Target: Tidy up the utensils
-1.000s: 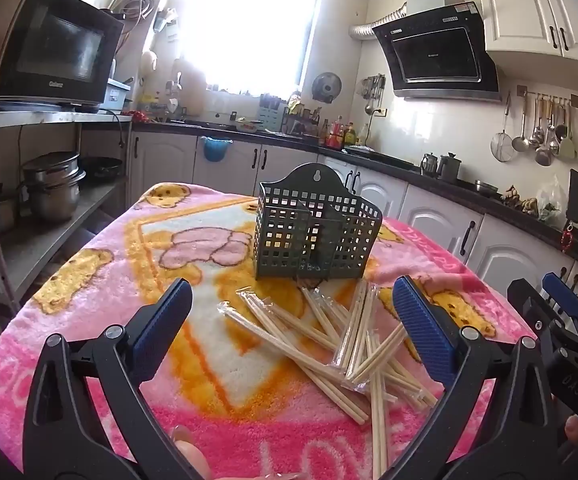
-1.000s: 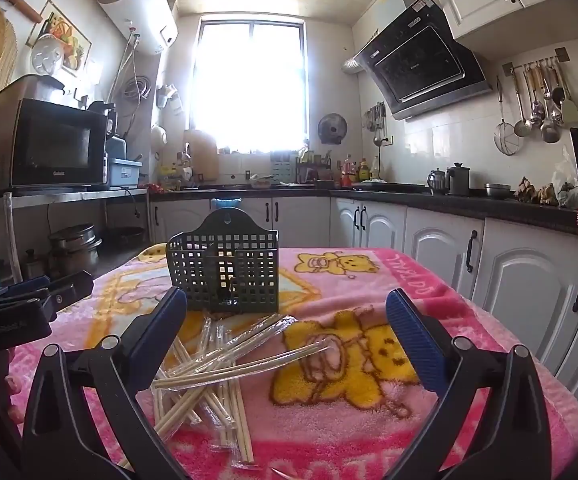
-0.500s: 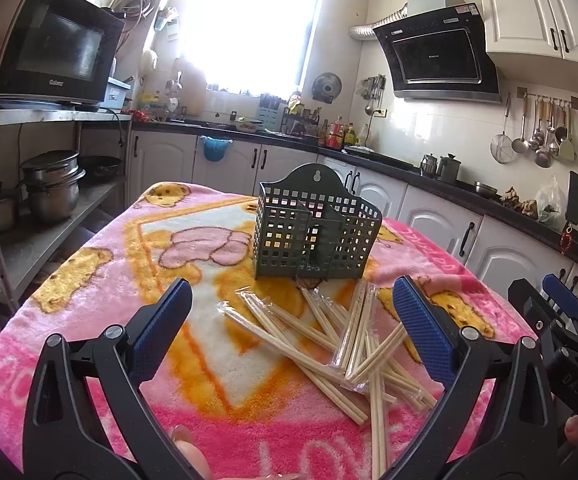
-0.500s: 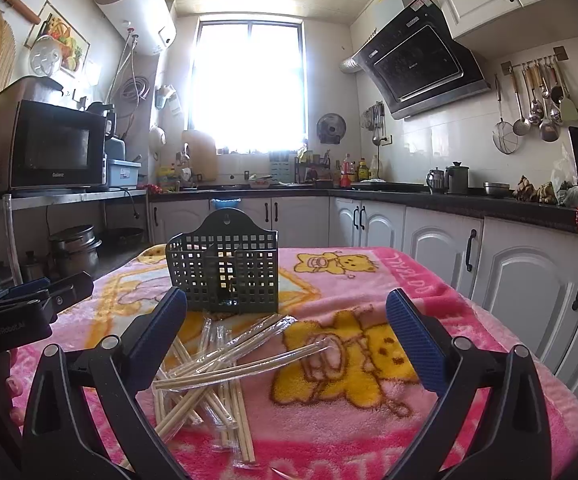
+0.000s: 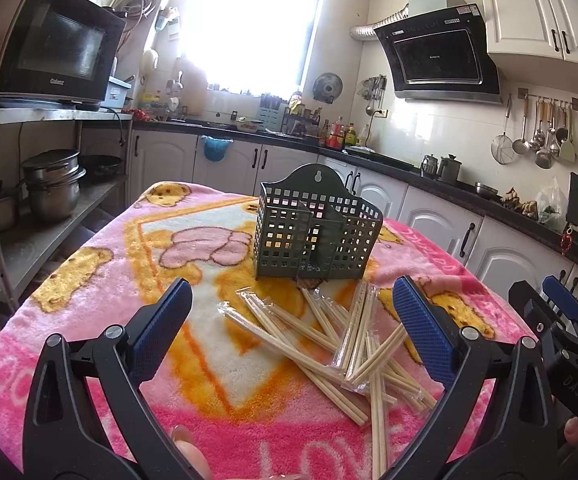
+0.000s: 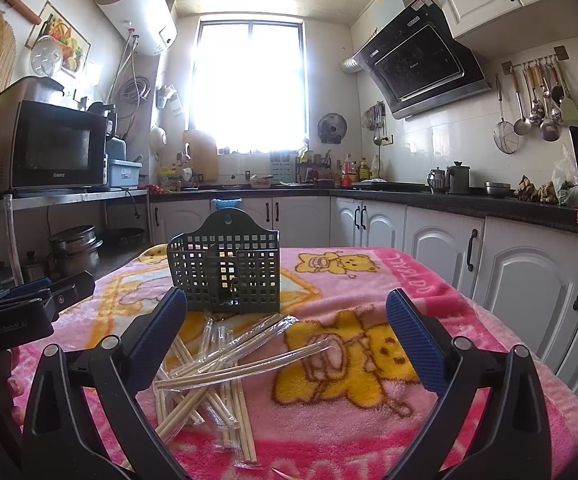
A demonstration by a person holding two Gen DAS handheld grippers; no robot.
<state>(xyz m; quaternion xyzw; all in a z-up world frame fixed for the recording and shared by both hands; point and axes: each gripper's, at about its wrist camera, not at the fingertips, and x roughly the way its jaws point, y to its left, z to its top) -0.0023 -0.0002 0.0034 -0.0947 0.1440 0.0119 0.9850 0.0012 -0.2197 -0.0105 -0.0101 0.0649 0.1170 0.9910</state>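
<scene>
Nothing has visibly moved since the earlier frames. The left gripper [image 5: 291,320] and right gripper [image 6: 287,328] hover spread wide, empty, above wrapped chopsticks [image 5: 341,340] heaped on the pink blanket [image 5: 101,300], just before the grey utensil basket [image 5: 315,232].

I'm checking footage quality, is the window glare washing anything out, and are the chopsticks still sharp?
Left wrist view: window blown out white, chopsticks sharp, room edges bent by fisheye. Right wrist view: window also overexposed with haze around it, wrapped chopsticks clear.
</scene>
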